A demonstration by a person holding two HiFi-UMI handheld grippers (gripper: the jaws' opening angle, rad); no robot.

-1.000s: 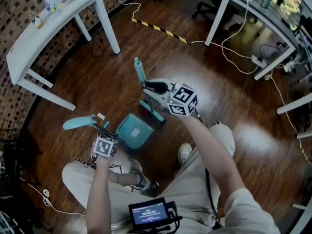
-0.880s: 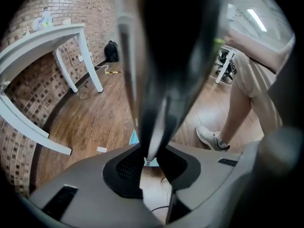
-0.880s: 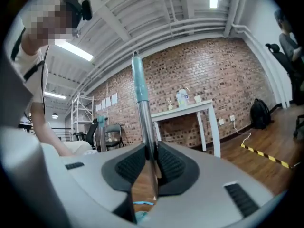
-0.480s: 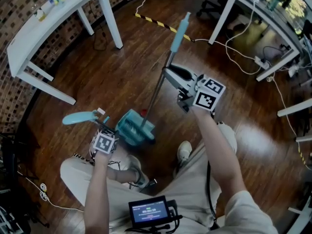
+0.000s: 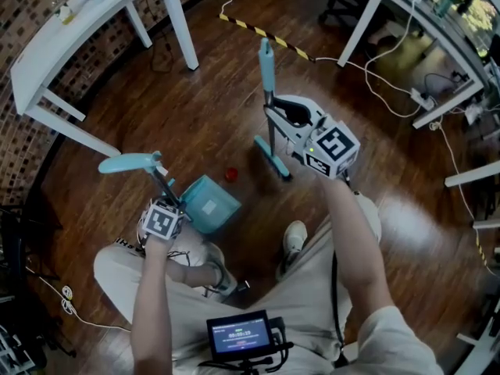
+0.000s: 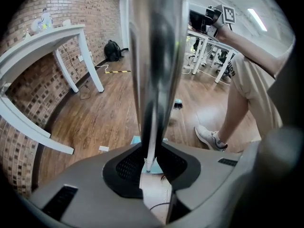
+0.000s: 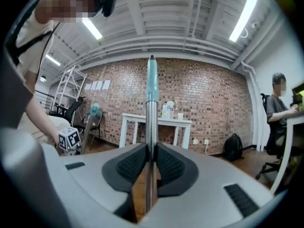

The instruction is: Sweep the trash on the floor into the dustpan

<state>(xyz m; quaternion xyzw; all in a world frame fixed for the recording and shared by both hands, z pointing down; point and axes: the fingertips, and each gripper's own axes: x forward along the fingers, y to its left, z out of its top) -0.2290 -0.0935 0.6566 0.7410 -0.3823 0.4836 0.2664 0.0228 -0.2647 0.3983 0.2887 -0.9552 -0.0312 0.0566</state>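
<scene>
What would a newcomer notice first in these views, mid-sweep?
Probably the teal broom, standing upright at centre with its pole clamped in the right hand-held gripper. Next, the teal dustpan at lower left, its pole clamped in the left hand-held gripper. Between the two lies a small red scrap, not yet in the pan.

right gripper (image 7: 150,148) clamped on broom handle (image 7: 151,118) (teal grip upward) | white table (image 7: 176,122) against brick wall (image 7: 209,96)
</scene>
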